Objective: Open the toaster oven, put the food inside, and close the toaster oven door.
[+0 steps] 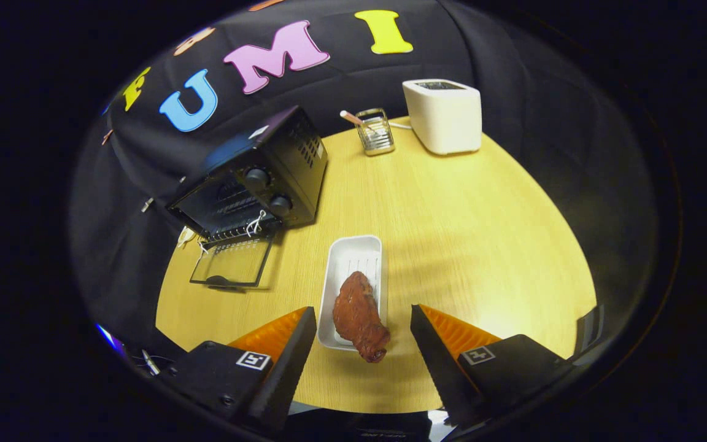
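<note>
The tongs [363, 331] hung wide above the bench [464, 233], angled down, the meat [358, 316] lying untouched between their fingers, the open toaster oven [249, 178] at eleven o'clock.

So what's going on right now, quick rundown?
Tool open, fingers either side of the reddish-brown meat piece in its white rectangular tray. Black toaster oven door already down. Nothing between.
</note>
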